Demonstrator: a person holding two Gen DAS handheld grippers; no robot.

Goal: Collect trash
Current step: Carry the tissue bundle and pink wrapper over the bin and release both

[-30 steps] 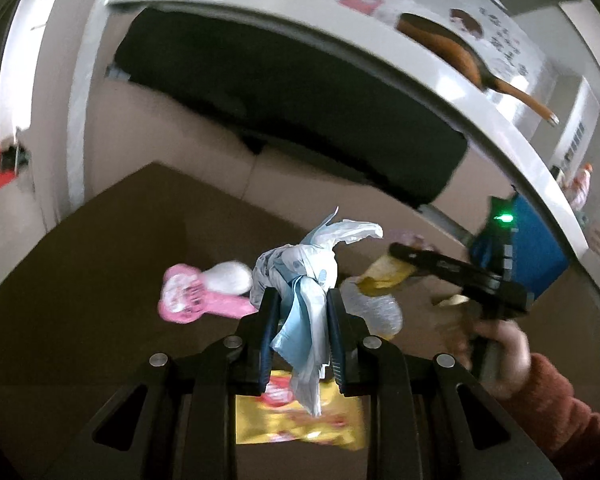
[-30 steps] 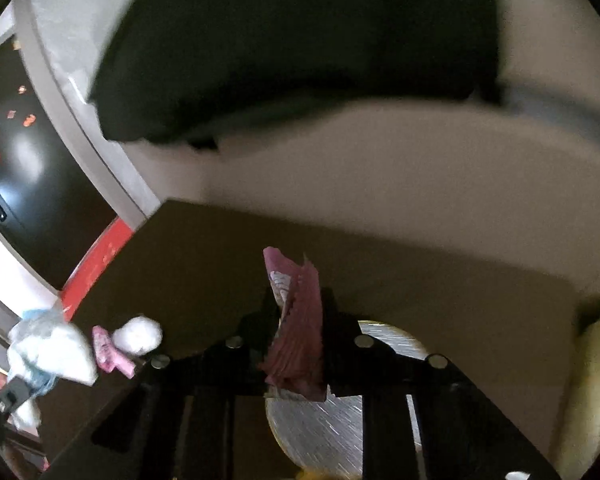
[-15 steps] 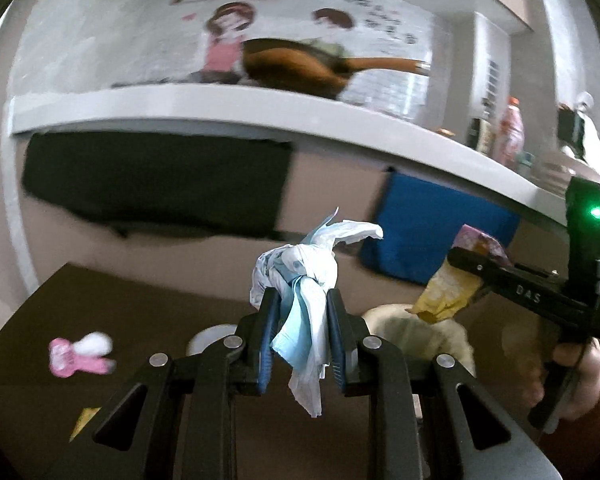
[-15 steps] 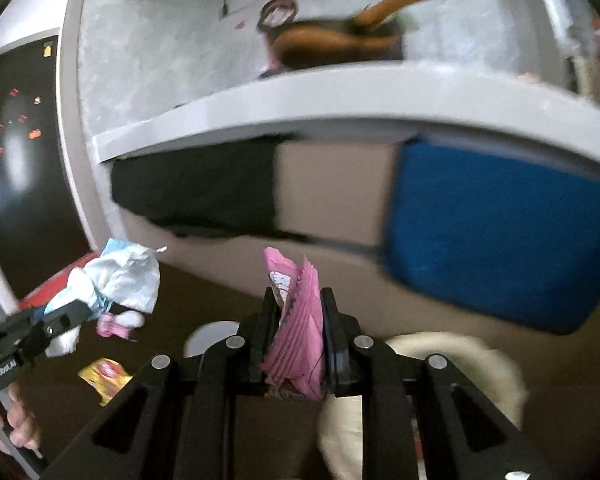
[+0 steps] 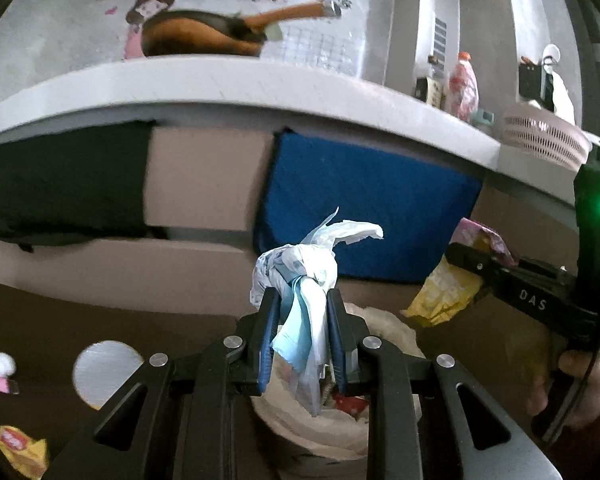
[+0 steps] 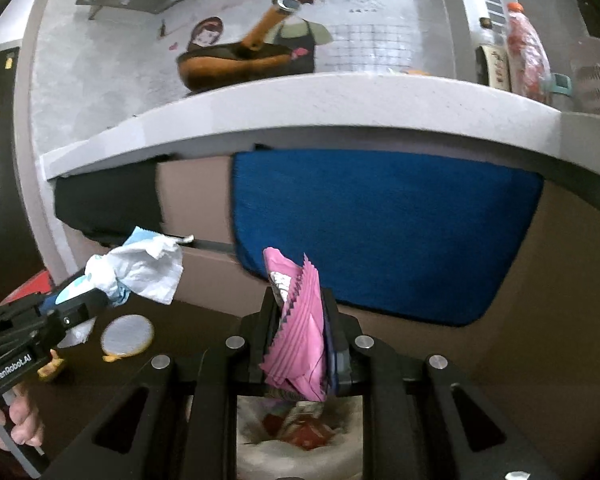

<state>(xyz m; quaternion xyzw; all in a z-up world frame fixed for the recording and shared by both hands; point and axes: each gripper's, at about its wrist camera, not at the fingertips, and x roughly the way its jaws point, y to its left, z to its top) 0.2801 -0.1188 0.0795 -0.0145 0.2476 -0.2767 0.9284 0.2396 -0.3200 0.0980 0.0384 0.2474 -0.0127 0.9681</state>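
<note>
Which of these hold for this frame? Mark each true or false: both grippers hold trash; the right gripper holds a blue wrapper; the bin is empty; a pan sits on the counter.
1. Both grippers hold trash. True: the left gripper clamps a white and blue plastic wad, the right gripper a wrapper.
2. The right gripper holds a blue wrapper. False: it is a pink wrapper.
3. The bin is empty. False: the lined bin already contains red litter.
4. A pan sits on the counter. True: the brown pan sits on the counter.
</note>
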